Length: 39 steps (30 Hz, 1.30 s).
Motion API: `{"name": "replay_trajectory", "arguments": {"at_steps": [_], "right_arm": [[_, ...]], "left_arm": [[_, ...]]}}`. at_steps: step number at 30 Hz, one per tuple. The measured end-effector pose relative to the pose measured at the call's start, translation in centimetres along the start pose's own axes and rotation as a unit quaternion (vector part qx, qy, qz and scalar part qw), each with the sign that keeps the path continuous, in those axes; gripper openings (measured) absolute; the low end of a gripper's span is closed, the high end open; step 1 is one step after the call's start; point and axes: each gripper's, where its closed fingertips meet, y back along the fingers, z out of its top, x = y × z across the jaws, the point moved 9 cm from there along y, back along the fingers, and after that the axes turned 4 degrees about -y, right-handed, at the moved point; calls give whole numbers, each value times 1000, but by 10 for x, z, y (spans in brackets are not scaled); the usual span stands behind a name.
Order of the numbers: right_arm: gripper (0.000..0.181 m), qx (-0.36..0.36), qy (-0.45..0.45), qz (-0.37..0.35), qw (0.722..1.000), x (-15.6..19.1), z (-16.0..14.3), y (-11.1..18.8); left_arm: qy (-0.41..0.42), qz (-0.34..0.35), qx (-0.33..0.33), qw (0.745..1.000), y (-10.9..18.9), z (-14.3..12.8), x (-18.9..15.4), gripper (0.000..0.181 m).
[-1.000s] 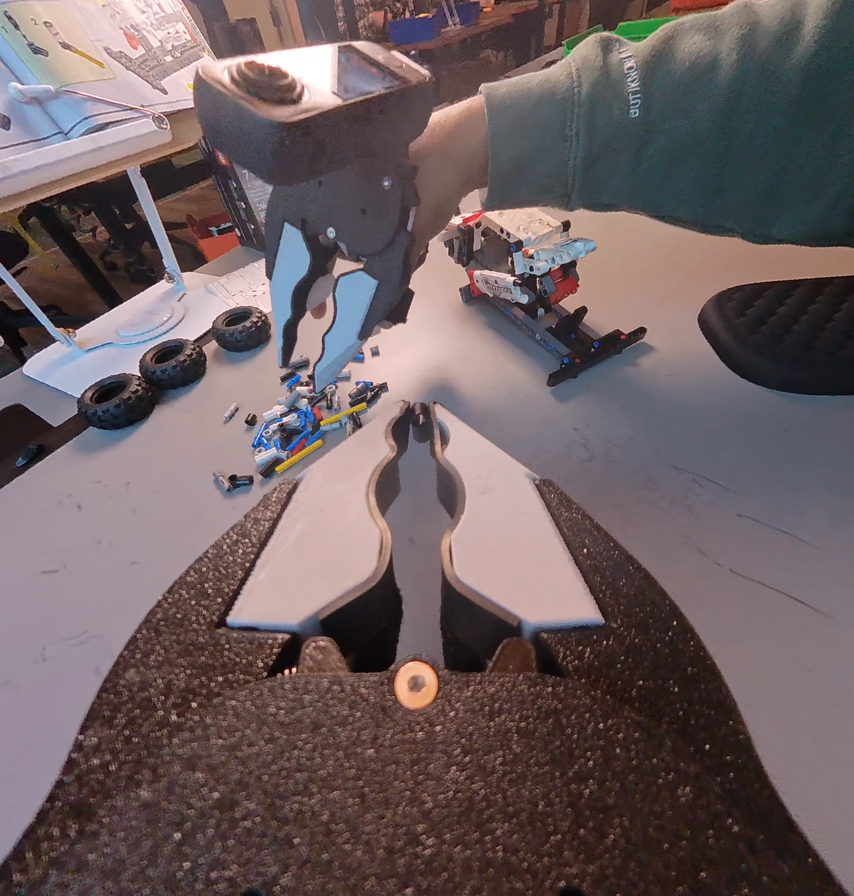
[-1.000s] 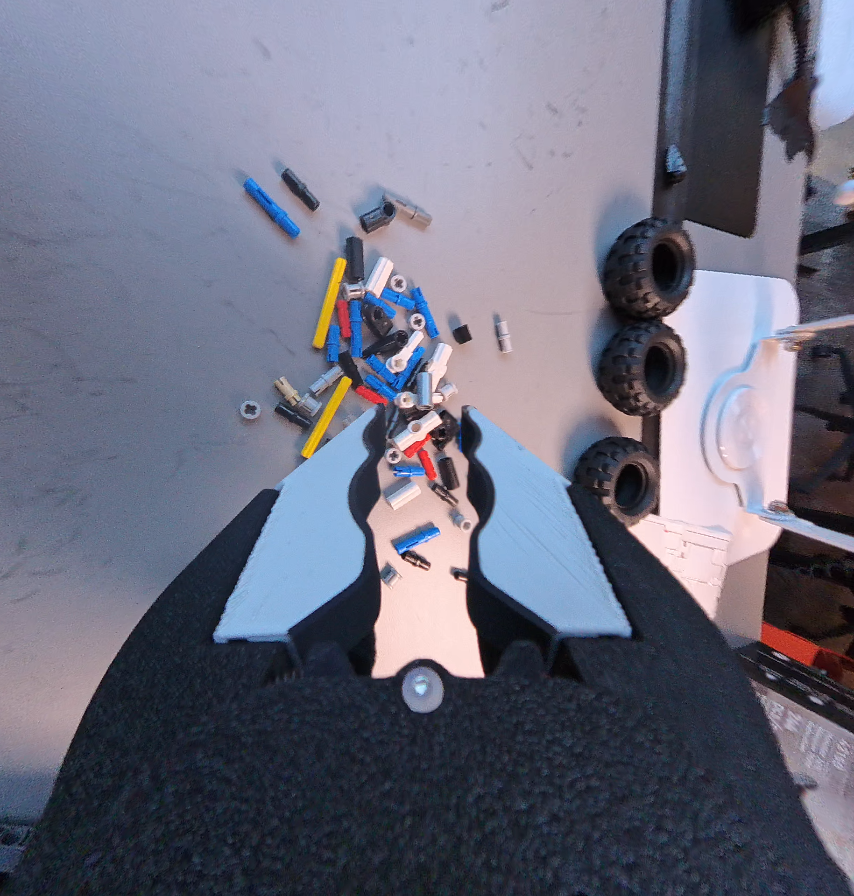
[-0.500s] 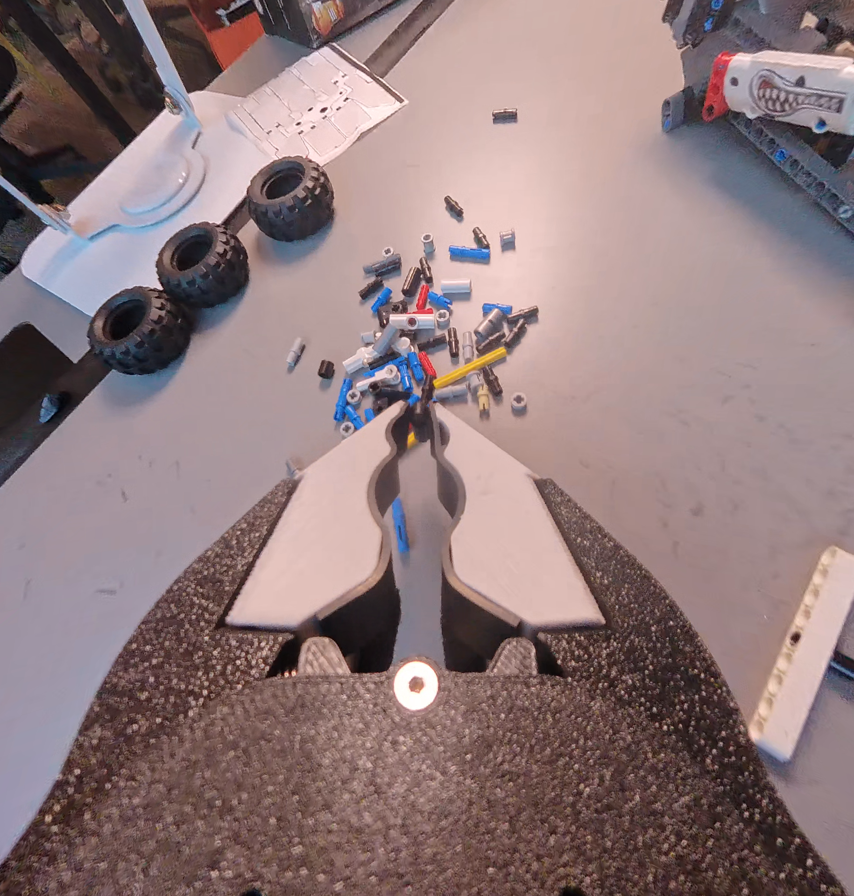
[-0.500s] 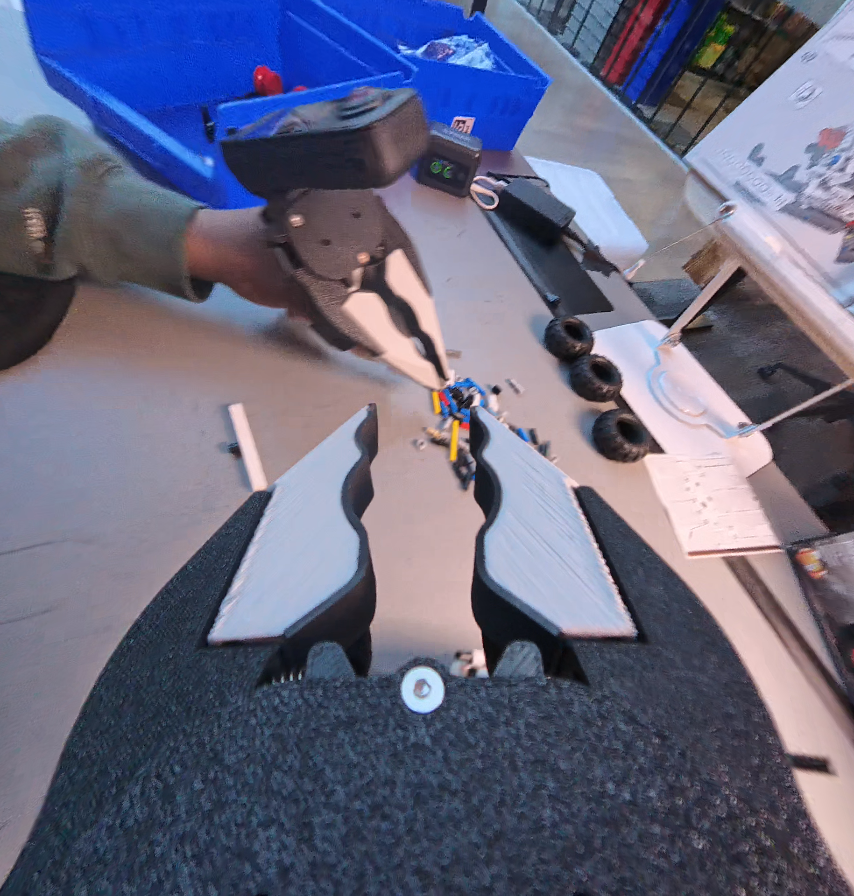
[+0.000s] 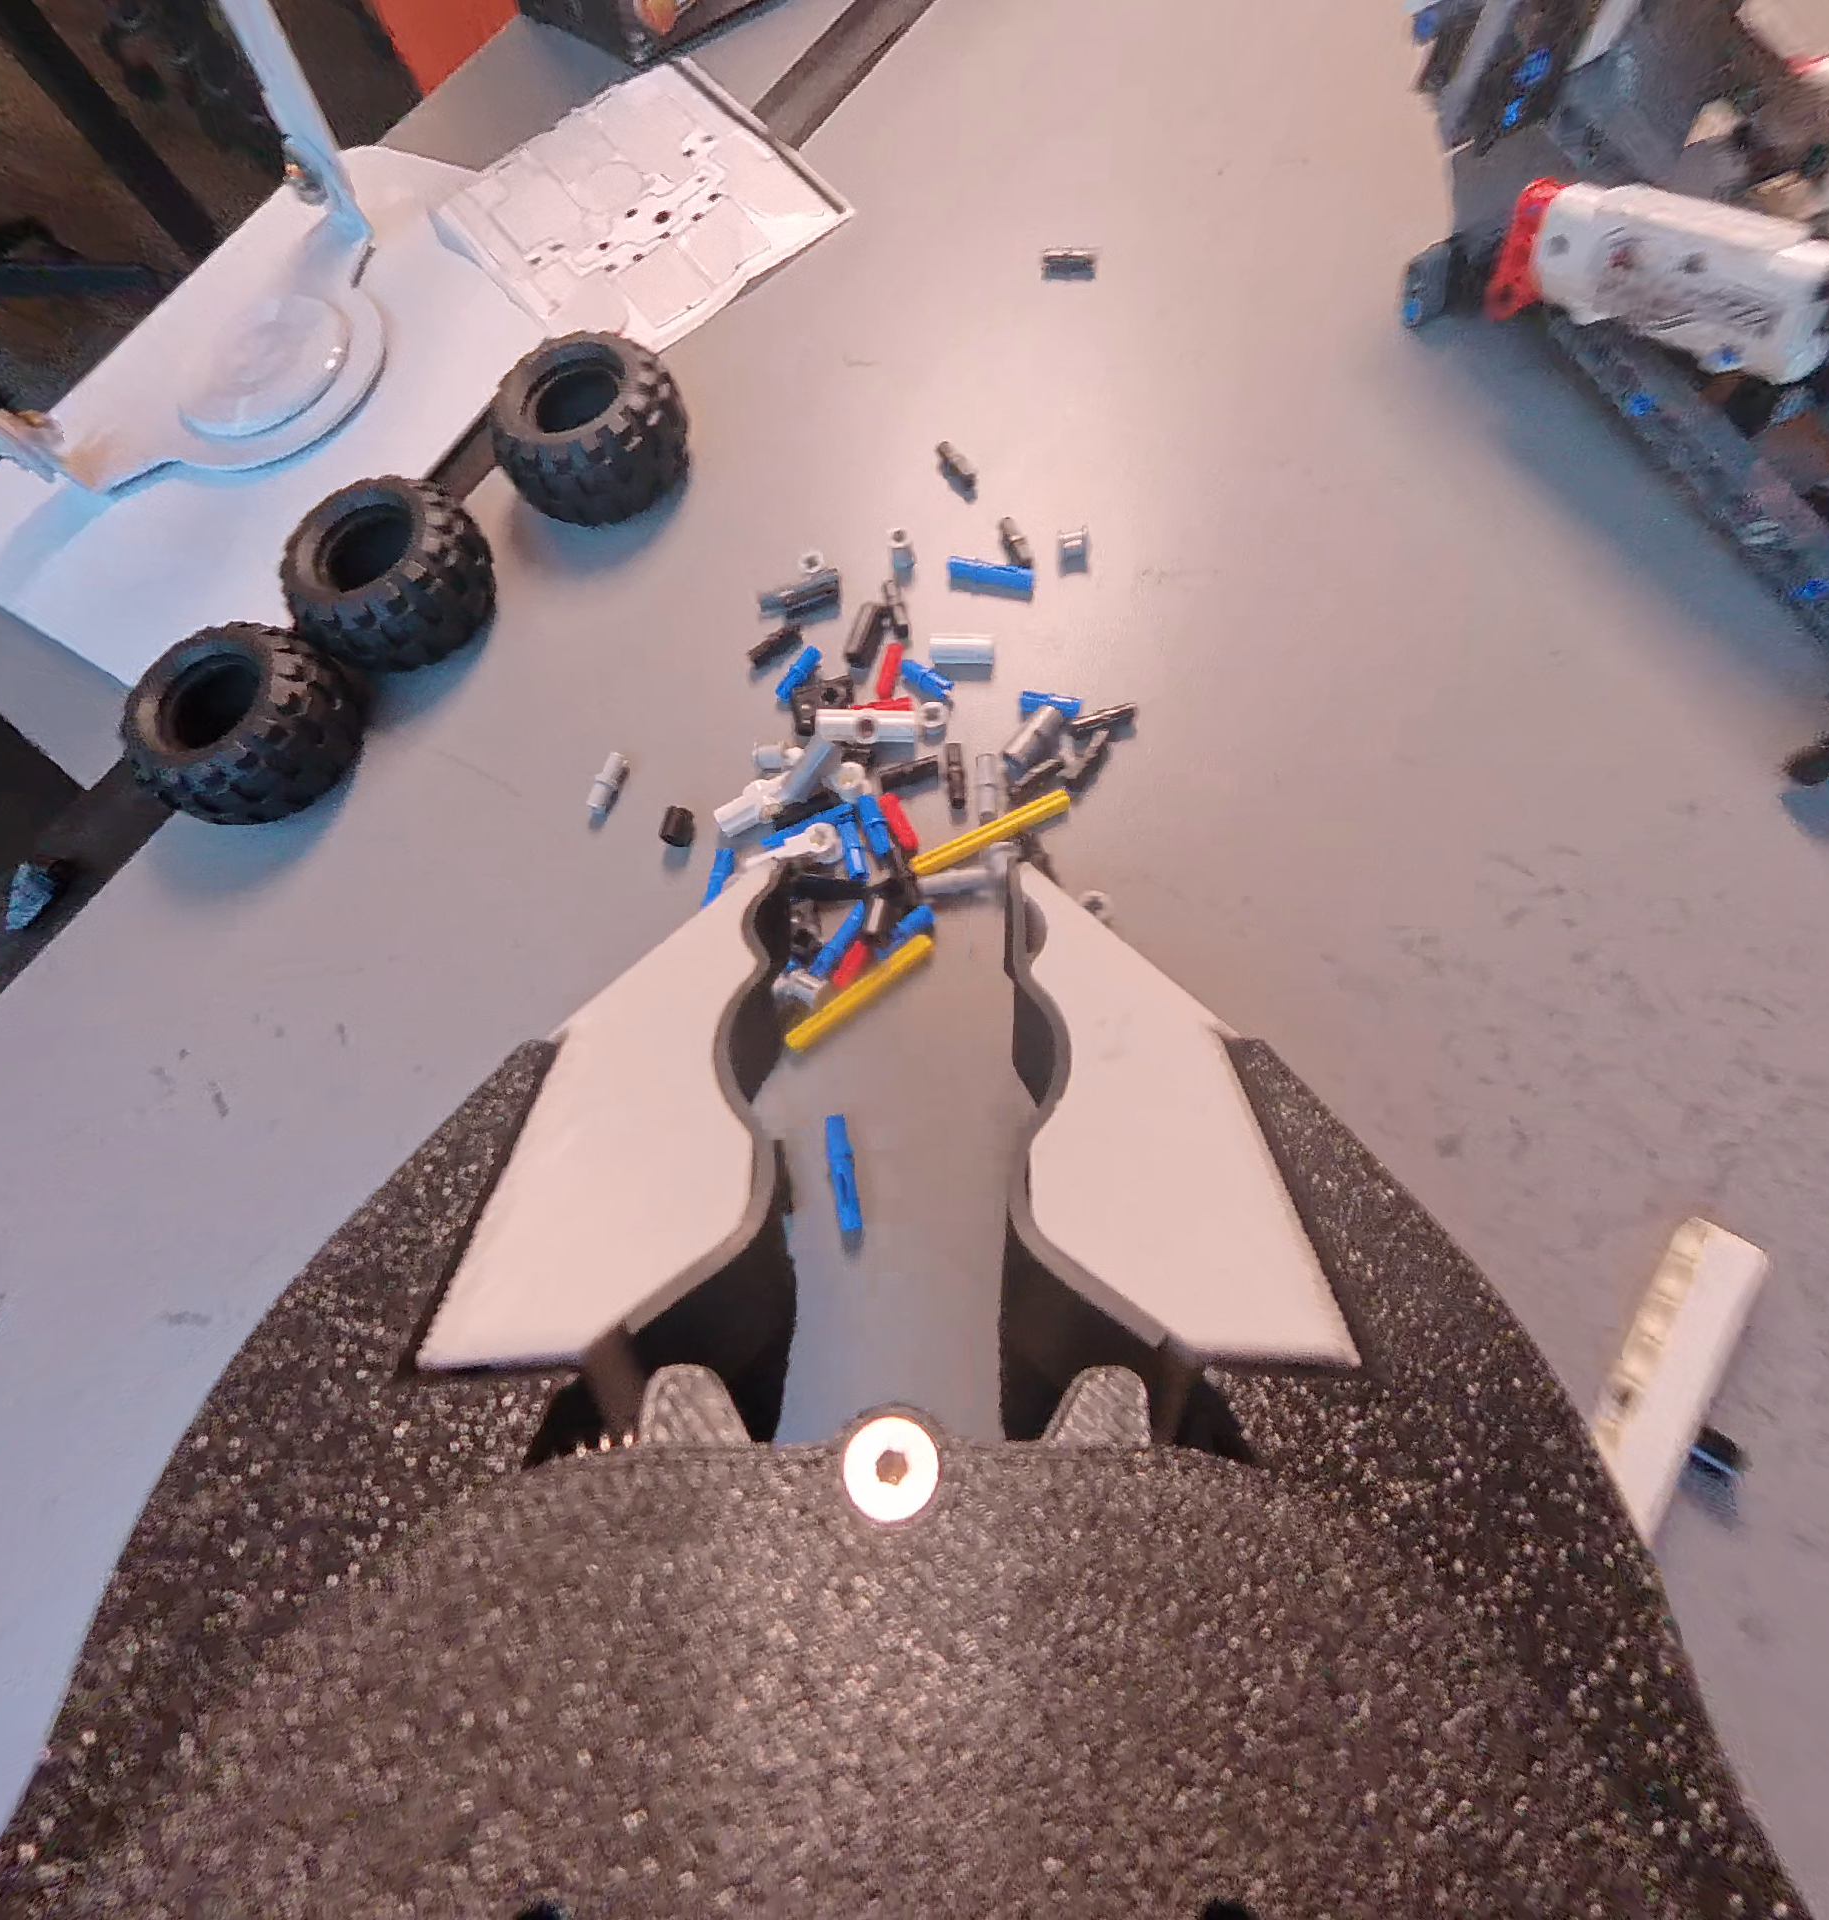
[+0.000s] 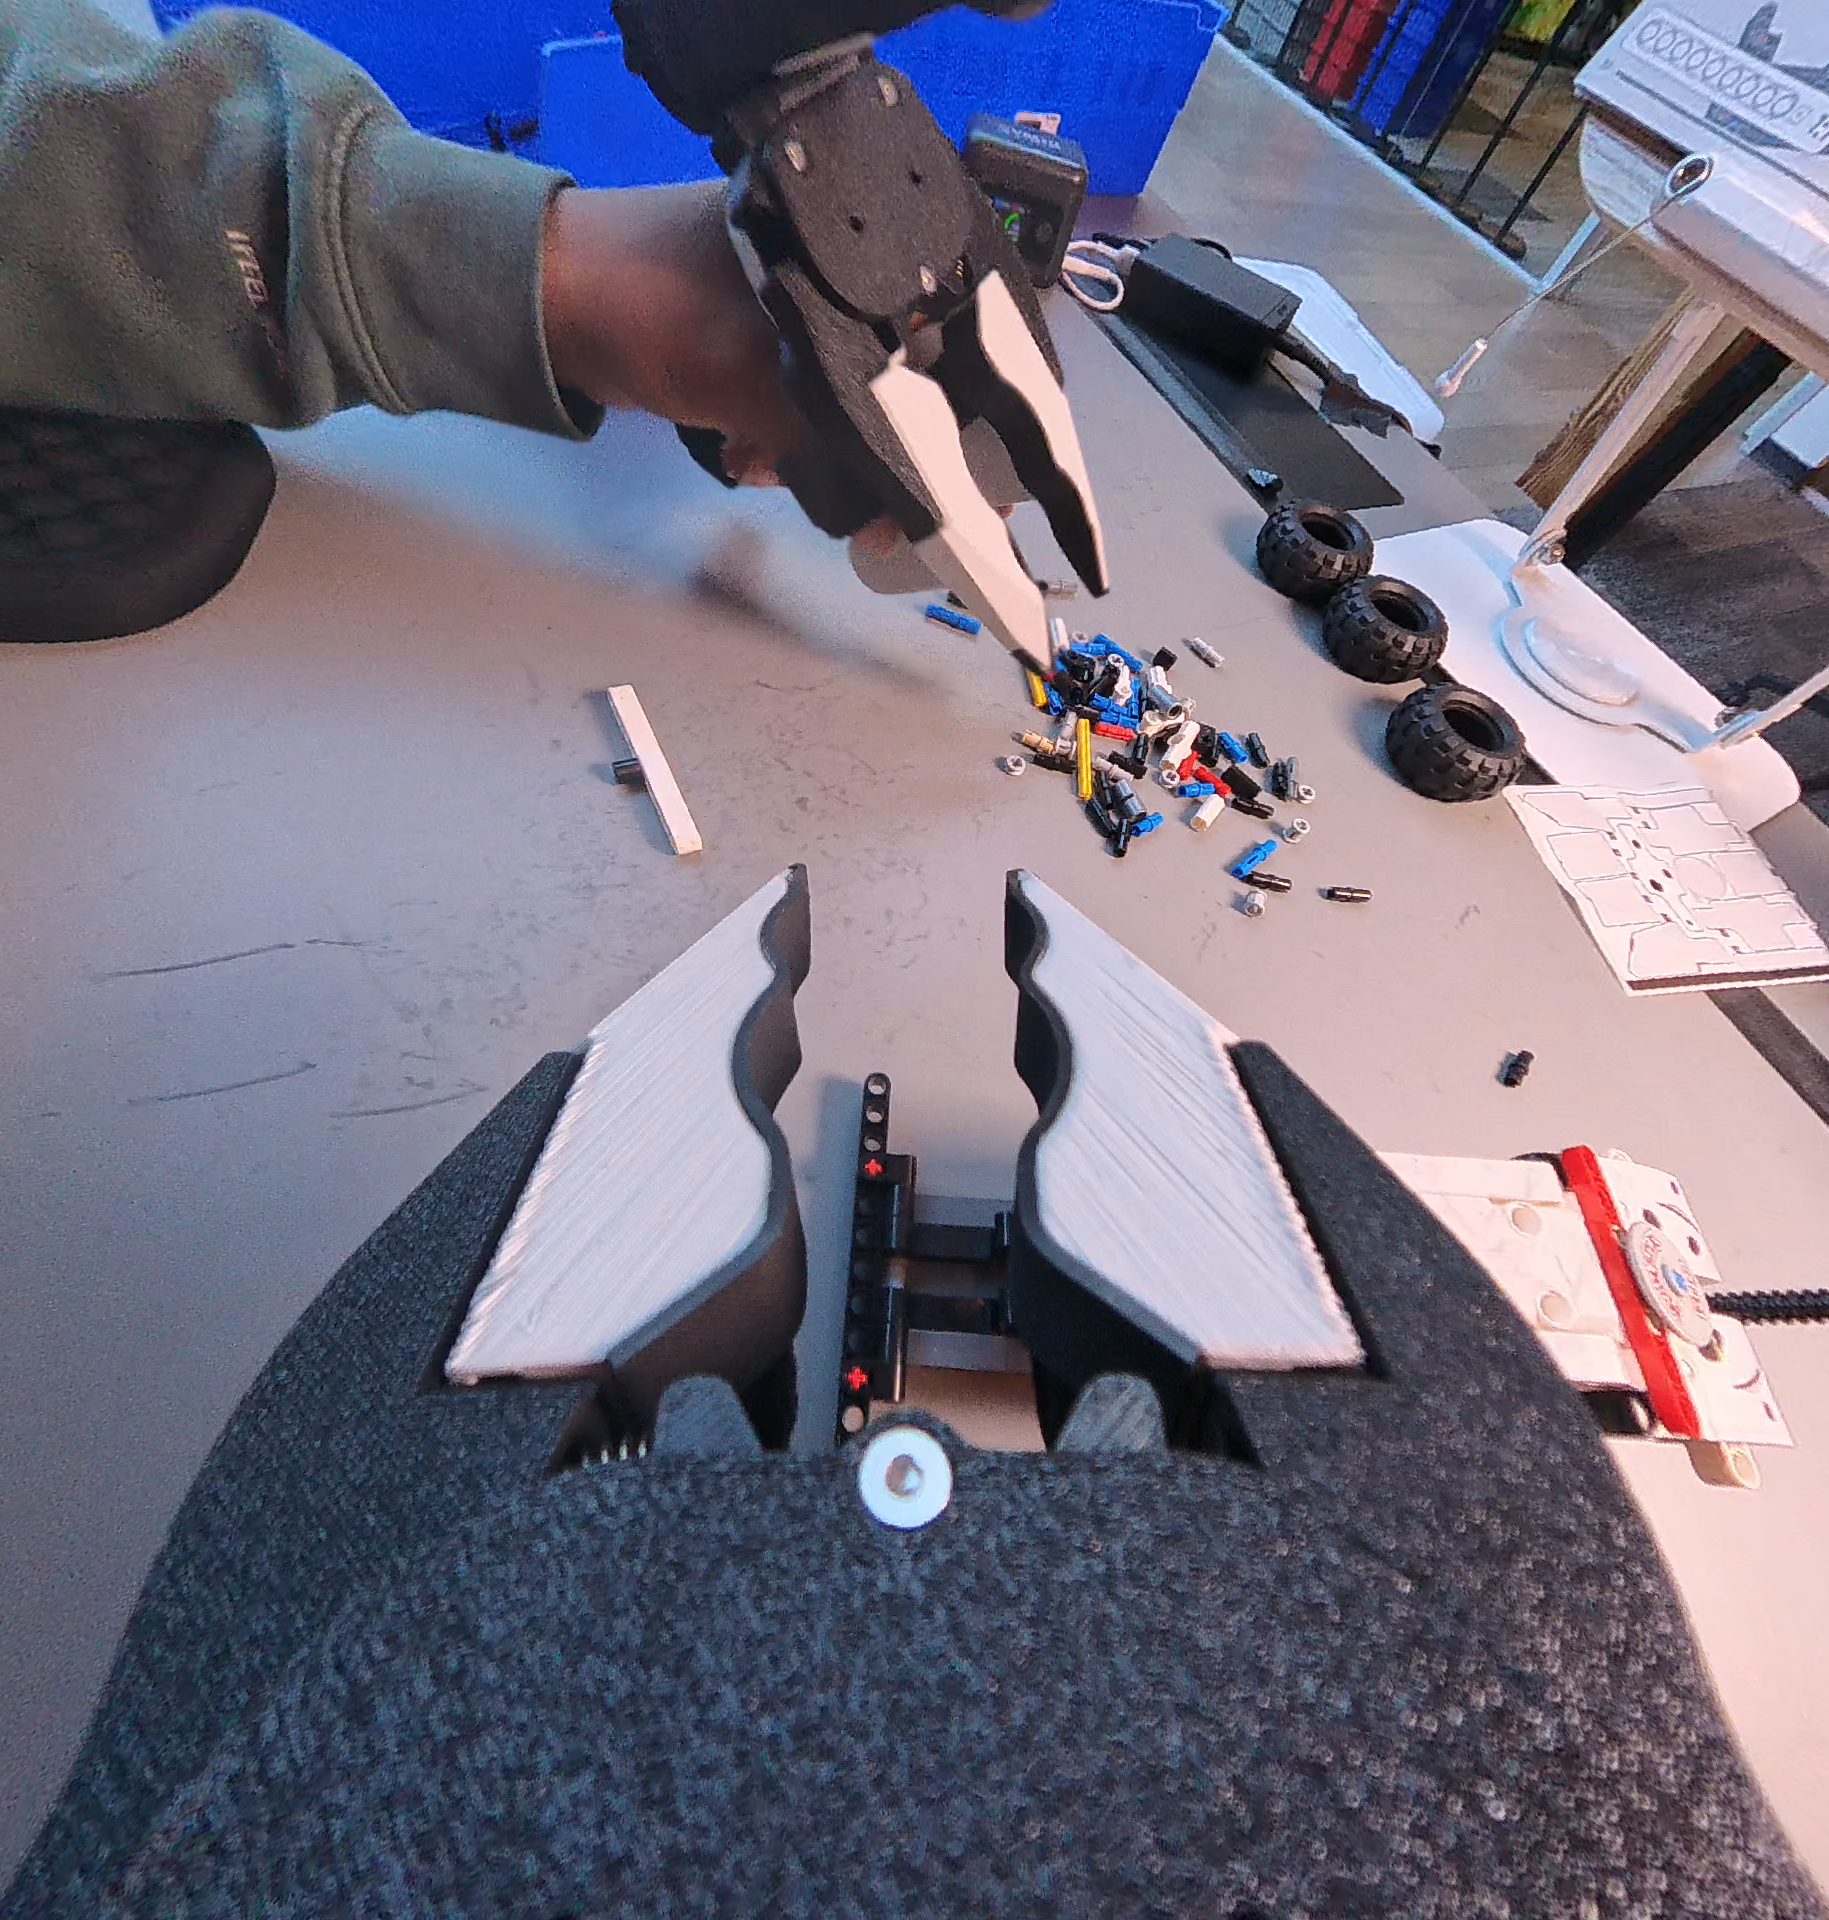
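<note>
The left hand-held gripper (image 5: 894, 894) hangs with its fingers spread and empty over the near edge of the scattered pile of small pins (image 5: 889, 727) on the bench (image 5: 1409, 987), one fingertip down among them. Two yellow axles (image 5: 858, 992) lie between its fingers, three black tyres (image 5: 385, 587) off to its left. Closing on a single piece calls for a slow, square descent. The right hand-held gripper (image 6: 905, 883), fingers also apart and empty, sits above the black beam assembly (image 6: 874, 1236), well apart from the pile.

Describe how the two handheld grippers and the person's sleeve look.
Both are alike. The left gripper and right gripper each have a speckled, rough black body, a silver hex screw at the centre, and two flat pale grey fingers with wavy black inner edges tapering to points. The sleeve is grey-green with a ribbed cuff and small lettering.
</note>
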Motion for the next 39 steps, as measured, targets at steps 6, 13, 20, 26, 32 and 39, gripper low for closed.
{"name": "replay_trajectory", "arguments": {"at_steps": [6,13,20,26,32,39], "right_arm": [[35,-19,4,29,999,9,-2,-1],[30,-24,18,78,997,25,-4,-19],[25,-43,74,2,996,39,-4,-29],[21,-89,251,-108,958,61,7,-36],[16,-58,287,-96,951,61,-2,-40],[8,-33,318,-82,944,65,-8,-44]], "left_arm": [[-60,-234,31,970,62,-20,-64,40],[-102,-196,97,971,71,-59,-90,22],[38,-186,2,982,65,-39,-91,7],[180,-268,-96,941,71,-9,-106,7],[181,-270,-77,943,69,-10,-109,7],[183,-277,-64,941,66,-13,-111,7]]}}
